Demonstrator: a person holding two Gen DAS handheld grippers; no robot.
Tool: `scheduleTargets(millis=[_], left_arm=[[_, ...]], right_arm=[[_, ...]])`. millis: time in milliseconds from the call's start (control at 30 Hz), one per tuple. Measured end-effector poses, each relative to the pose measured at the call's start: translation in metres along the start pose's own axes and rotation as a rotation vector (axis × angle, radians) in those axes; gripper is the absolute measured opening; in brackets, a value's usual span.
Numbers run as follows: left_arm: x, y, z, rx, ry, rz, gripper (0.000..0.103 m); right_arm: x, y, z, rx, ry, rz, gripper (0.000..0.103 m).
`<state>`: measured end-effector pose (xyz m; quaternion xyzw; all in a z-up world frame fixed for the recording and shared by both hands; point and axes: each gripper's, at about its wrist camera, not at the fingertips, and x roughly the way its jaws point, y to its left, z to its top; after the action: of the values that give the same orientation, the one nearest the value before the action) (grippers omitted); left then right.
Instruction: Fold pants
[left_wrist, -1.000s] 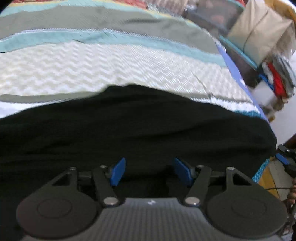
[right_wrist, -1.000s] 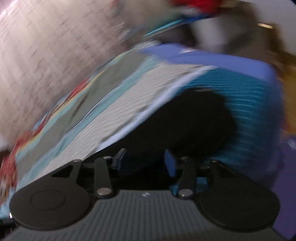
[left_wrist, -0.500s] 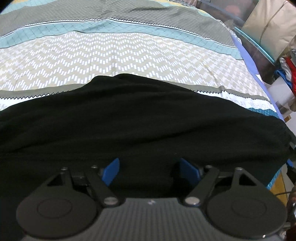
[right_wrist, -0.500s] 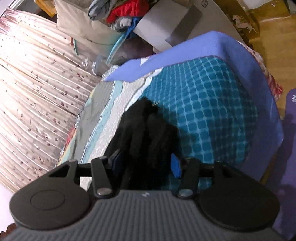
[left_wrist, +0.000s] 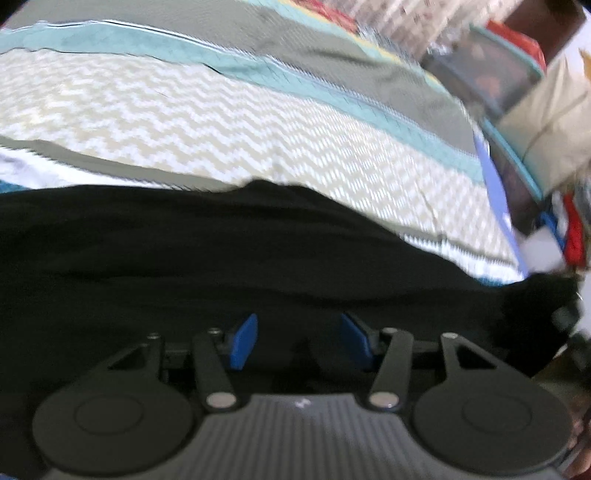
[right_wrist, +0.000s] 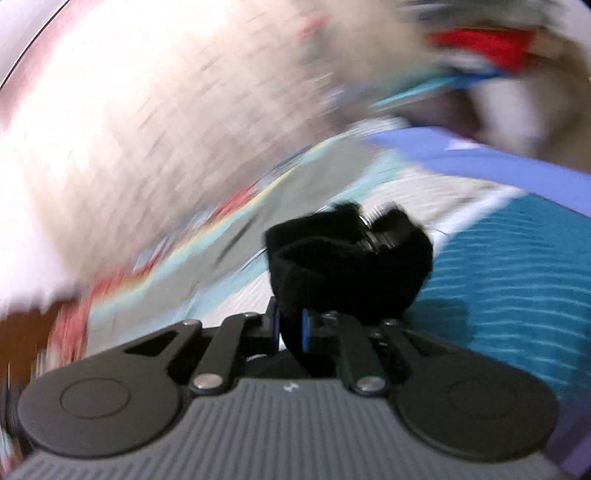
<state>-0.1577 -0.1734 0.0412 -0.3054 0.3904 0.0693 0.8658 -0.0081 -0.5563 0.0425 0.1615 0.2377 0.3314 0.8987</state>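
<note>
The black pants (left_wrist: 229, 251) lie spread across the near part of the bed in the left wrist view. My left gripper (left_wrist: 299, 341) hovers low over the black cloth with its blue fingers (left_wrist: 243, 341) apart and nothing between them. In the right wrist view my right gripper (right_wrist: 290, 326) is shut on an end of the black pants (right_wrist: 347, 266), which bunches up in a lifted loop just beyond the blue pads. Both views are blurred by motion.
The bedsheet (left_wrist: 229, 122) has cream zigzag, teal and grey bands, with a teal dotted part (right_wrist: 517, 266) near the bed's right edge. Piled clothes and boxes (left_wrist: 546, 122) stand past that edge. A pale curtain (right_wrist: 147, 122) hangs behind.
My right gripper has closed on the end of the pants and lifted it; it was open over the cloth before. My left gripper stays open over the pants, its view shifting.
</note>
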Motion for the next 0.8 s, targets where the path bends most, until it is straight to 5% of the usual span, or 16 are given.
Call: scheduleTargets(millis=[200, 267, 300, 367, 533, 633, 700, 800], left_arm=[[-0.053, 0.048, -0.007, -0.08, -0.104, 0.035, 0.058], [-0.073, 0.066, -0.012, -0.108, -0.139, 0.055, 0.063], [-0.084, 0.075, -0.015, -0.12, -0.159, 0.065, 0.067], [-0.109, 0.092, -0.022, -0.14, -0.209, 0.087, 0.073], [-0.149, 0.133, -0.036, -0.23, -0.302, 0.176, 0.085], [-0.16, 0.16, -0.041, -0.321, -0.33, 0.211, 0.094], [-0.163, 0.177, -0.045, -0.381, -0.345, 0.219, 0.098], [-0.161, 0.195, -0.048, -0.442, -0.354, 0.21, 0.1]], right_arm=[[0.071, 0.063, -0.06, -0.268, 0.362, 0.03, 0.021], [0.067, 0.077, -0.07, -0.381, 0.357, -0.004, 0.028], [0.061, 0.082, -0.068, -0.401, 0.346, 0.005, 0.044], [0.042, 0.085, -0.054, -0.379, 0.292, 0.046, 0.053], [0.024, 0.064, -0.025, -0.231, 0.185, 0.038, 0.048], [0.049, 0.043, -0.035, -0.128, 0.285, -0.044, 0.031], [0.071, 0.039, -0.056, -0.212, 0.404, -0.176, 0.02], [0.055, 0.06, -0.042, -0.244, 0.35, -0.184, 0.023]])
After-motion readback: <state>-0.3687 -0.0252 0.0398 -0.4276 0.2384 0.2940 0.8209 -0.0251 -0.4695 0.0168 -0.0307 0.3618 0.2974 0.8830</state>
